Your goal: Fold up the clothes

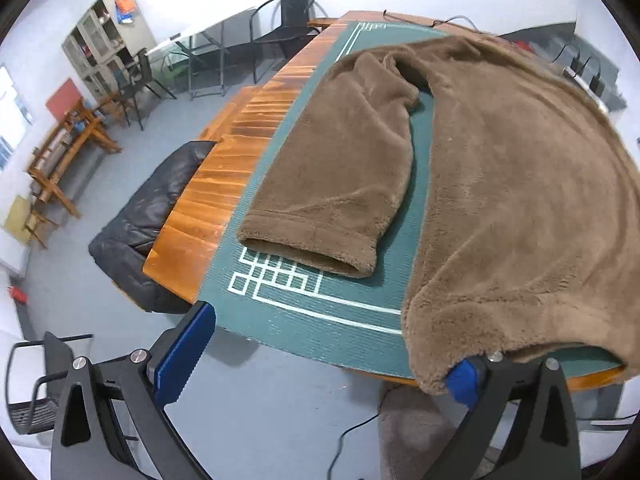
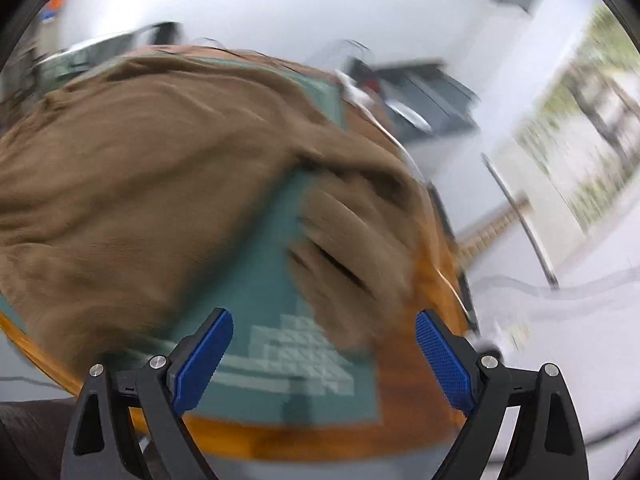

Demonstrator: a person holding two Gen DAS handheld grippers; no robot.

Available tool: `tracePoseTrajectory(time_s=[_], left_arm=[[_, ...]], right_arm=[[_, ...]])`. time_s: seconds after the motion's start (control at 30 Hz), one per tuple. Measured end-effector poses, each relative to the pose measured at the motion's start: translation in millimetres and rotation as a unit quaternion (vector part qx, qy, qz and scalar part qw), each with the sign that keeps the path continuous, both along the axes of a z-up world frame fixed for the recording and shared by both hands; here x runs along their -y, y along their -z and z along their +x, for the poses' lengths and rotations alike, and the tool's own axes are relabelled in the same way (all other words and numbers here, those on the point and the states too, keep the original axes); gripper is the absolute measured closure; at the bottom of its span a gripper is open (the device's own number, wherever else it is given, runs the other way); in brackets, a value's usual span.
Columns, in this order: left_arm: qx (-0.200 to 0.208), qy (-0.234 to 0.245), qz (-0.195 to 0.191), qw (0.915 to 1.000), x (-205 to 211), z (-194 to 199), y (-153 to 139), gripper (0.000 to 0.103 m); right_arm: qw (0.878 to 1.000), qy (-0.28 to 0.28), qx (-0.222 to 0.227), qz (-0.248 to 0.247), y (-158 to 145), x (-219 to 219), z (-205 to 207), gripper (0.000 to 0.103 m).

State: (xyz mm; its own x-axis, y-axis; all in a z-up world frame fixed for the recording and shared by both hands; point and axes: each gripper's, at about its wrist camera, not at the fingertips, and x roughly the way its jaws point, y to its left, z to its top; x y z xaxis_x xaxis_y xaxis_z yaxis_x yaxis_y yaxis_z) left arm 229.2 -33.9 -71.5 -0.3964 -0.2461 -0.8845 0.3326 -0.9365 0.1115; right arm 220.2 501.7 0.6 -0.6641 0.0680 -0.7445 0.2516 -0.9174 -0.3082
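A brown fleece garment (image 1: 520,200) lies spread on the green mat (image 1: 320,308) covering the wooden table (image 1: 224,184). One sleeve (image 1: 340,172) stretches toward me, its cuff near the mat's white corner pattern. My left gripper (image 1: 324,368) is open at the table's near edge, and the garment's hem drapes over its right fingertip (image 1: 464,380). The right wrist view is motion-blurred. There the same garment (image 2: 140,180) and its other sleeve (image 2: 352,240) lie on the mat (image 2: 260,280). My right gripper (image 2: 324,360) stands open above the mat's corner, with nothing between its fingers.
A black leather chair (image 1: 148,216) is tucked against the table's left side. Metal chairs (image 1: 288,20), a glass table, a cabinet (image 1: 104,40) and wooden furniture (image 1: 68,148) stand beyond on the grey floor. A cable (image 1: 352,436) trails below the table edge.
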Motion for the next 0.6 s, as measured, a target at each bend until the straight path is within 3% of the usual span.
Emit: tracePoseTrajectory(time_s=[0.27,0.33,0.43,0.5,0.57,0.6], left_arm=[[0.023,0.07,-0.023,0.997,-38,-19,7,0.001],[0.023,0.071,-0.022,0.997,-41,-19,9,0.001],[0.018,0.062,-0.018,0.9977,-38,-19,9,0.001],[0.015,0.05,-0.013,0.9985,-34,-17,9,0.001],[0.012,0.04,-0.007,0.9991,-32,-14,8,0.001],[0.011,0.039,-0.005,0.9992,-32,-13,8,0.001]], right_arm=[[0.994,-0.071,0.013,-0.082,-14,27,26,0.009],[0.99,-0.104,0.027,-0.087,-7,58,23,0.009],[0.98,-0.187,0.056,-0.045,12,112,22,0.009],[0.971,-0.226,0.072,0.01,31,131,22,0.009],[0.962,-0.241,0.106,0.07,57,132,17,0.009],[0.961,-0.242,0.115,0.072,62,124,15,0.008]])
